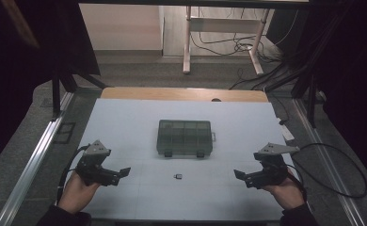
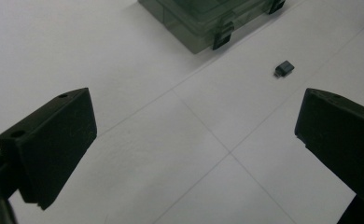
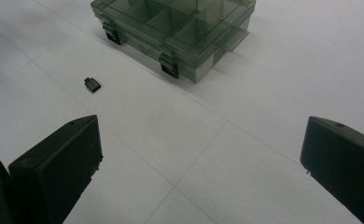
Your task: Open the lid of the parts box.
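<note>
High view: near table edge at bottom, left hand [image 1: 75, 190] holds left gripper [image 1: 117, 173], right hand [image 1: 285, 190] holds right gripper [image 1: 242, 175], both low over the white table [image 1: 125, 122], jaws pointing inward toward each other. Both sets of jaws spread wide, nothing between them. Wide bare table between the two grippers; the only thing there is a small dark connector-like part [image 1: 178, 176], lying flat about midway, slightly nearer the left gripper, well apart from both. Its long axis runs roughly left-right across the table; a thinner stub end points left. Too small to tell more.

Farther back, center of the table, a smoky translucent compartment box [image 1: 185, 137], lid closed, two black latches on its near side, a small tab on its right side. Long axis left-right, parallel to the table's near edge. Free table on all sides of it; part sits near but apart from its latch side.

Left gripper view: part [image 2: 284, 68] ahead right, box [image 2: 203, 18] at top. Right gripper view: part [image 3: 92, 84] ahead left, box [image 3: 180, 28] beyond.

No readable writing or labels.
</note>
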Action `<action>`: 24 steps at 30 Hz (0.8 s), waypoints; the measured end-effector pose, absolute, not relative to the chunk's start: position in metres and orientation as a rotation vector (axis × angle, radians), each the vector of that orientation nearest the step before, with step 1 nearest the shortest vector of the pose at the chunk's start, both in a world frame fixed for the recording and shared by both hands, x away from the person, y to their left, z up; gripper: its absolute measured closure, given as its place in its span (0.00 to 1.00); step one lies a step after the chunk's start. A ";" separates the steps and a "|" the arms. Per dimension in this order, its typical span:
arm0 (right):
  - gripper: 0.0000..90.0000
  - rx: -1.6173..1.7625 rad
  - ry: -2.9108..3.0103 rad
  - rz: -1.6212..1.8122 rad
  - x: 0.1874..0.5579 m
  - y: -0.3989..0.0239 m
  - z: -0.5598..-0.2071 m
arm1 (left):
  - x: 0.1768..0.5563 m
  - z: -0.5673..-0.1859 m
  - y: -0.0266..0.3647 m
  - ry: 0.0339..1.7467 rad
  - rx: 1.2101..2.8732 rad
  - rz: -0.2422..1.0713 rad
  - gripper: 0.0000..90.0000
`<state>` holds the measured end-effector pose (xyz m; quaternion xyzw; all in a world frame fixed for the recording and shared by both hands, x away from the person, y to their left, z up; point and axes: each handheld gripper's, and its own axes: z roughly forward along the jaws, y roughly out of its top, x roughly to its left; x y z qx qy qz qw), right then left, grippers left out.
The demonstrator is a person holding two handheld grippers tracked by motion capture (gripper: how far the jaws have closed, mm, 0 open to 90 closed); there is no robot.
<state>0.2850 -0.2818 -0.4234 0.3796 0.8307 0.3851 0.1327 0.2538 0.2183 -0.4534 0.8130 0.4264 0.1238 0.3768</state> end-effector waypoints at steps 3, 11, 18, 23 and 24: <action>0.00 1.103 2.415 1.127 0.289 -0.279 -0.424 | 0.260 -0.453 0.214 1.078 2.082 0.307 0.00; 0.00 1.105 2.432 1.128 0.299 -0.273 -0.427 | 0.273 -0.453 0.204 1.056 2.058 0.292 0.00; 0.00 1.114 2.439 1.137 0.306 -0.268 -0.428 | 0.281 -0.455 0.199 1.052 2.051 0.274 0.00; 0.00 1.097 2.442 1.138 0.311 -0.263 -0.429 | 0.287 -0.454 0.194 1.054 2.053 0.253 0.00; 0.00 1.092 2.450 1.132 0.313 -0.263 -0.429 | 0.287 -0.453 0.193 1.051 2.054 0.251 0.00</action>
